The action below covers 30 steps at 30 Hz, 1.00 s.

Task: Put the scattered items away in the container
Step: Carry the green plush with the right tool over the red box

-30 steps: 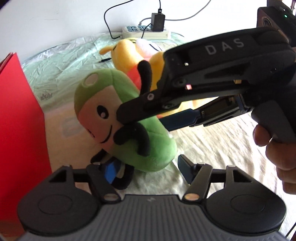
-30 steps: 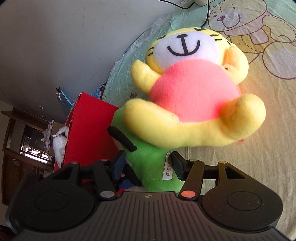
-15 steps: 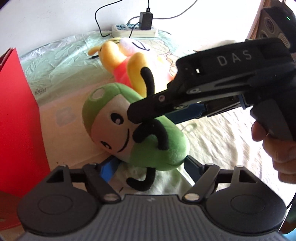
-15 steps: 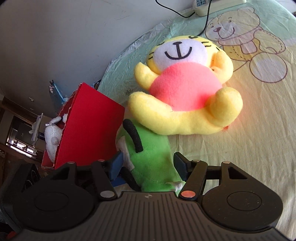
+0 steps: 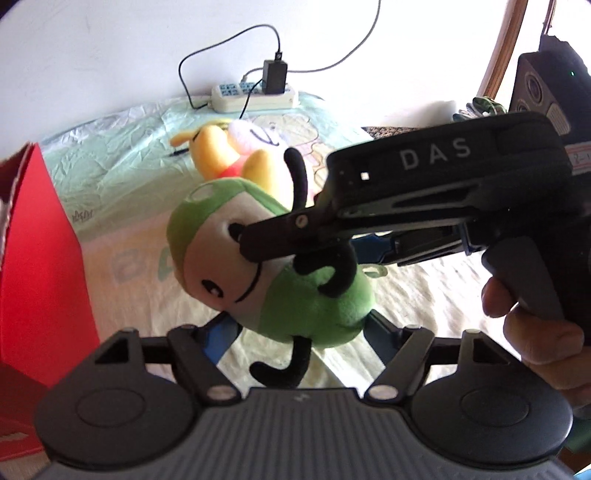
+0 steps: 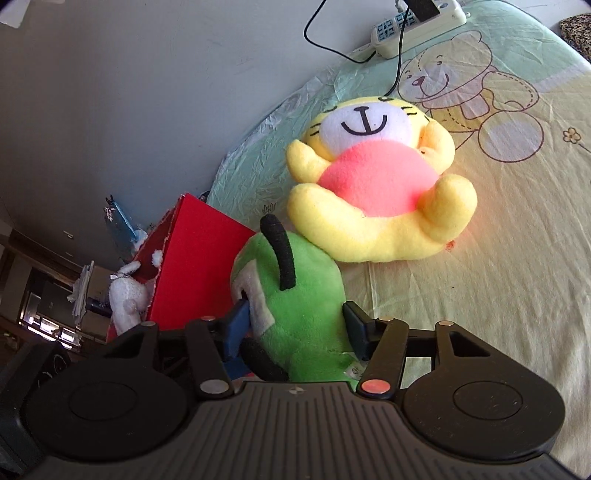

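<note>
- The right gripper (image 6: 295, 328) is clamped on the green plush (image 6: 299, 295), one finger on its face, the other on its back.
- In the left wrist view the green plush (image 5: 280, 280) hangs above the bed (image 5: 406, 295), its black legs dangling.
- The left gripper (image 5: 295, 332) is spread wide, fingers either side of the plush's lower body; contact is unclear.
- The red box (image 6: 199, 273) stands just beside the plush, a white toy (image 6: 127, 295) inside.
- The yellow plush (image 6: 376, 184) lies on the bed behind, near a power strip (image 6: 417, 26).
</note>
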Motion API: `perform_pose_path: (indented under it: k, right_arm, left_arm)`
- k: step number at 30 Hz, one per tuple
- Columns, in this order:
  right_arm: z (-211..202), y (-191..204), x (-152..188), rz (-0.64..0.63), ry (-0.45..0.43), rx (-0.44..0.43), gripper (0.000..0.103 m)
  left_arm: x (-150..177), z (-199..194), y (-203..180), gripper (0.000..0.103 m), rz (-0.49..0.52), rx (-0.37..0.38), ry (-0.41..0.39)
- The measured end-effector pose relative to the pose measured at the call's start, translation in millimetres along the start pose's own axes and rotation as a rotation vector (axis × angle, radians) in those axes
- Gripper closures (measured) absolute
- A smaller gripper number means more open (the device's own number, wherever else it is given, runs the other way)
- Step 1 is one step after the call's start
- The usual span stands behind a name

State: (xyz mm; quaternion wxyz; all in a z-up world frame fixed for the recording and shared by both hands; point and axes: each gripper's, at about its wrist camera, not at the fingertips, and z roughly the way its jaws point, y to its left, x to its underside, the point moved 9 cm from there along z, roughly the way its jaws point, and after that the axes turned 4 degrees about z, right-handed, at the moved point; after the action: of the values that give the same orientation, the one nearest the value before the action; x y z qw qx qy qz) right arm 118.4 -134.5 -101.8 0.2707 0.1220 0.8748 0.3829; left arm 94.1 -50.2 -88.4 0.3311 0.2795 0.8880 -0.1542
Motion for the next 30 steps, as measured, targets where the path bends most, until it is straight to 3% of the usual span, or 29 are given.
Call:
perform_pose_path:
  k: [4, 7, 13, 16, 23, 30]
  right_arm:
    - [-29.1, 22.2, -0.2, 0.014, -0.104, -0.042, 0.045]
    - [-42.6, 46.8, -0.5, 0.030, -0.179, -0.095, 0.045]
    - [-35.1, 106.0, -0.3, 0.036, -0.239, -0.231, 0.046]
    - [-10.7, 133.8, 4.6, 0.018, -0.227, -0.261, 0.046]
    - [50.9, 180.2, 6.2, 0.004, -0.170, -0.296, 0.046]
    - [108.7, 178.5, 22.8, 0.058, -0.104, -0.211, 0.046]
  left_arm:
    - [-15.0, -32.4, -10.7, 0.027, 0.064, -0.003, -0.087]
    - [-18.8, -58.0, 4.7, 0.027, 0.073, -0.038, -0.133]
    - [-26.3, -110.1, 35.4, 0.027, 0.092, -0.107, -0.226]
    - [-29.8, -136.3, 50.9, 0.027, 0.100, -0.142, -0.272]
    - [-17.7, -157.5, 120.0, 0.027, 0.041, -0.235, -0.269]
    - [15.3, -136.5, 175.0, 0.025, -0.020, -0.235, -0.170]
